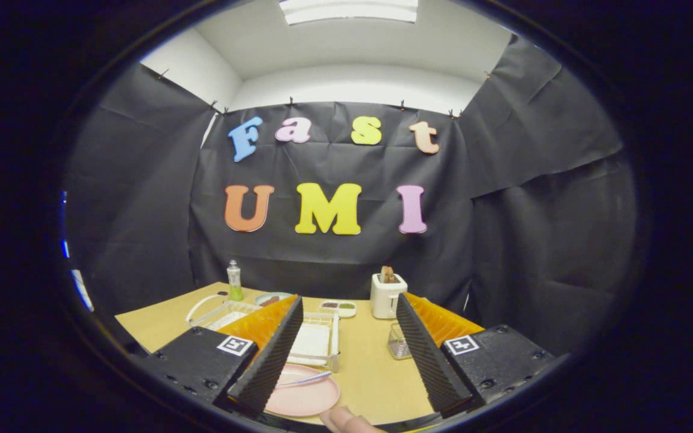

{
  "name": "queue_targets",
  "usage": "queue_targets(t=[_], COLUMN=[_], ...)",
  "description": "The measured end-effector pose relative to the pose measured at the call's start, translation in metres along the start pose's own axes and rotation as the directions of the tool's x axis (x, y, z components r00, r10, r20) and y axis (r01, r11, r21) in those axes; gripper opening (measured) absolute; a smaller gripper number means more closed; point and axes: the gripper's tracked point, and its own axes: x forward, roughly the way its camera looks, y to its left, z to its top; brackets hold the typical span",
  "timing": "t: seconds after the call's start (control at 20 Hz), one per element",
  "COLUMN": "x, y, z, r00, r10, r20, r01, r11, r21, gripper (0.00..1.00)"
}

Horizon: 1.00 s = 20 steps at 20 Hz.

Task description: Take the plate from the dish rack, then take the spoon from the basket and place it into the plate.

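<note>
Now the tongs (346, 355) are hanging released, fingers wide, gripping nothing. Spoon (305, 379) is lying across the plate (304, 398) on the counter (370, 367), just beside the rack (316, 343). Task is looking finished; next move needs only a clean withdrawal.

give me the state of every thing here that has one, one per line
gripper: open, fingers spread wide, nothing between them
pink plate: flat on the table, out of the dish rack
spoon: lying in the pink plate
dish rack: standing beyond the plate, no plate in its visible part
basket: upright, contents hard to tell
toaster: upright, something brown sticking out of its slot
bottle: upright, capped
</note>
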Motion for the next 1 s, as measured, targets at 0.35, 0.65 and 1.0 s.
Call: queue_targets(t=[0.35,0.65,1.0], x=[-0.004,-0.004,-0.004], y=[-0.016,-0.011,-0.006], z=[-0.001,-0.010,-0.017], r00=[1.000,0.999,0.999], r10=[-0.028,-0.011,0.001], r20=[-0.012,-0.033,-0.038], r01=[0.028,0.011,-0.001], r11=[1.000,1.000,1.000], r21=[-0.001,0.006,0.006], gripper=[1.00,1.00,1.00])
